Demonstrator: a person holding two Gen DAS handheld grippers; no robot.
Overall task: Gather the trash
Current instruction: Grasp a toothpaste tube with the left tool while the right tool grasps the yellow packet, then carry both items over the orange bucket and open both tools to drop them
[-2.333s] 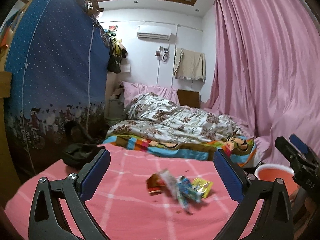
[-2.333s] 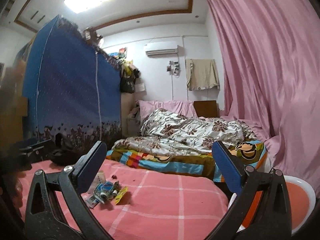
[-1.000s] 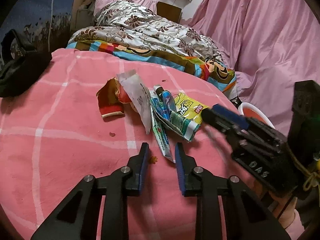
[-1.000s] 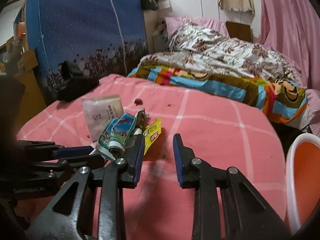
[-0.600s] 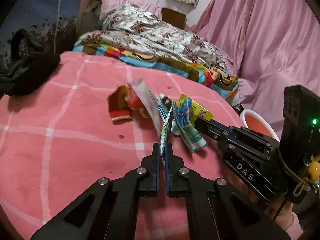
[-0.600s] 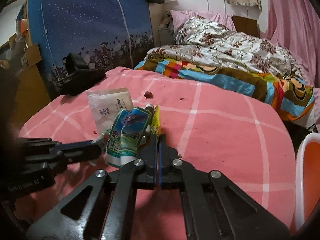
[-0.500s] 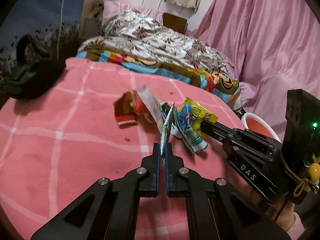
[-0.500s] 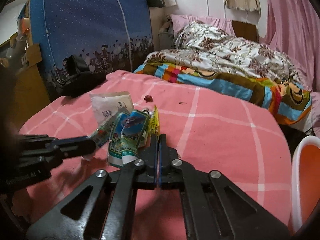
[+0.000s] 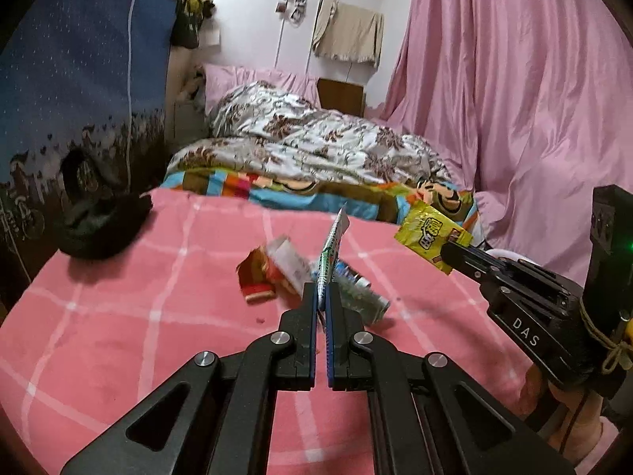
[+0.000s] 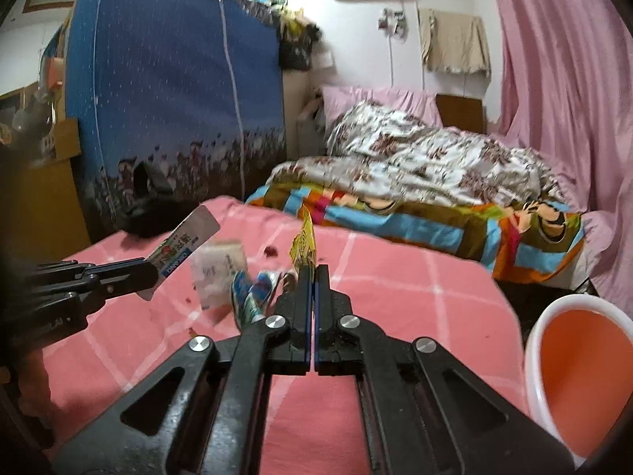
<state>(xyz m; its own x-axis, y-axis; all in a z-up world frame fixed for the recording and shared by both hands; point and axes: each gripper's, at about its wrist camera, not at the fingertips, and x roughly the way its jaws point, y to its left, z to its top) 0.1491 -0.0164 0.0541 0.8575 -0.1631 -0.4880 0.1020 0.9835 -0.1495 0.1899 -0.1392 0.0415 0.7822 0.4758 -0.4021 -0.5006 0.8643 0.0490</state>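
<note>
My left claw [image 9: 322, 304] pinches a green wrapper [image 9: 332, 247], my right claw [image 10: 311, 283] a yellow packet [image 10: 304, 245]; thin edge grips may slip short of the orange bin [image 10: 532, 340].

"DAS" stands on the right tongs [image 9: 447, 247]; wrapper print unreadable.

Yellow wrapper [image 9: 431, 236], pink checked blanket [image 9: 158, 316]

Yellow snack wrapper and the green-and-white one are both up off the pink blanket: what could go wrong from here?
1. The right gripper pinches only an edge of the yellow snack wrapper, so it may slip before reaching the orange bin with the white rim.
2. The left gripper holds the thin green-and-white wrapper edge-on, so it could slide out too.
</note>
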